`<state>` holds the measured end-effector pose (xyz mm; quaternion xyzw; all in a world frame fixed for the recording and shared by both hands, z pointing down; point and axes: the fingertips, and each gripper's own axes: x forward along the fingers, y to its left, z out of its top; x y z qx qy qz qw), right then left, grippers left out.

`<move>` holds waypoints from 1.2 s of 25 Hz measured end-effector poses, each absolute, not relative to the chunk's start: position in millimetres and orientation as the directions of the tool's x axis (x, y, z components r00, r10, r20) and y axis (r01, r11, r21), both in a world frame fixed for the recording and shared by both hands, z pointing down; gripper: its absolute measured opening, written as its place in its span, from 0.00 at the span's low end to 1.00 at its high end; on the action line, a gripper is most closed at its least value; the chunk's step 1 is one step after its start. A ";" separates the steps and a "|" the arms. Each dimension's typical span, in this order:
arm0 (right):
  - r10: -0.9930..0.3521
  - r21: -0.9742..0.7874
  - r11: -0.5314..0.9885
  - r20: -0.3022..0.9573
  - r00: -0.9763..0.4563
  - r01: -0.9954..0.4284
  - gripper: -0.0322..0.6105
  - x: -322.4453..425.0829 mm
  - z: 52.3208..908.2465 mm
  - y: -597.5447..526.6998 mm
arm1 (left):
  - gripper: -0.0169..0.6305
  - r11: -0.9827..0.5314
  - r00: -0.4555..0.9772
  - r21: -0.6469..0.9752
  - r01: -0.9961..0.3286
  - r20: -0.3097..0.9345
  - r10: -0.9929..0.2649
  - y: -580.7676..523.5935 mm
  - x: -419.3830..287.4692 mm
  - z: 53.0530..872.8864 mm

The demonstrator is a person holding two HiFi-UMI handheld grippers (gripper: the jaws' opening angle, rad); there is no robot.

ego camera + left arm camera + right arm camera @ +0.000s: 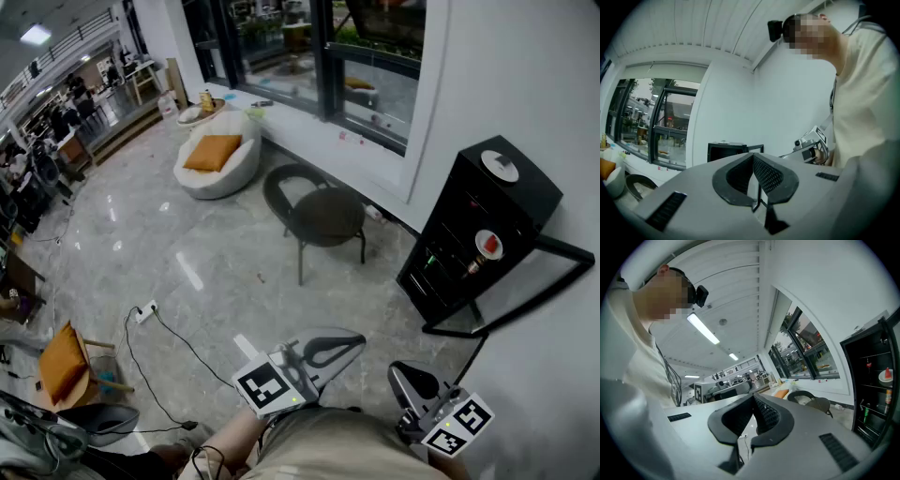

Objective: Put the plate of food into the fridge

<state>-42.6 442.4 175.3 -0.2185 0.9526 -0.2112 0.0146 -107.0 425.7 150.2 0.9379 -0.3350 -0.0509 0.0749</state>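
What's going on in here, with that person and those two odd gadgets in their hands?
A person stands in a room with one hand-held tool in each hand. Neither the left gripper nor the right gripper carries anything, and both sets of jaws are shut and held level near the waist. To the right, a small black fridge stands against the wall with its door open. What looks like a white plate with something red on it sits on a shelf inside.

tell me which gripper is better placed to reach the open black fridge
Right, probably. The right gripper sits on the fridge side, and its view shows the shelves inside. The left gripper is farther over. Both are shut and empty.
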 end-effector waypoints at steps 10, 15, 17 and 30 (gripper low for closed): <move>-0.362 -0.406 0.848 0.026 -0.932 -0.341 0.08 -47.3 174.3 400.0 | 0.04 -0.748 0.755 0.118 -0.653 0.019 -0.656 382.1 -104.3 160.7; -0.387 -0.373 0.851 0.033 -0.922 -0.370 0.08 -37.9 173.3 403.3 | 0.04 -0.781 0.784 0.100 -0.617 -0.009 -0.621 378.3 -89.5 155.6; -0.396 -0.359 0.851 0.039 -0.918 -0.382 0.08 -33.9 172.8 404.5 | 0.04 -0.787 0.790 0.096 -0.610 -0.006 -0.613 378.3 -83.6 154.4; -0.383 -0.370 0.852 0.041 -0.923 -0.370 0.08 -17.5 168.9 398.6 | 0.04 -0.778 0.782 0.093 -0.622 0.021 -0.623 376.5 -68.3 148.0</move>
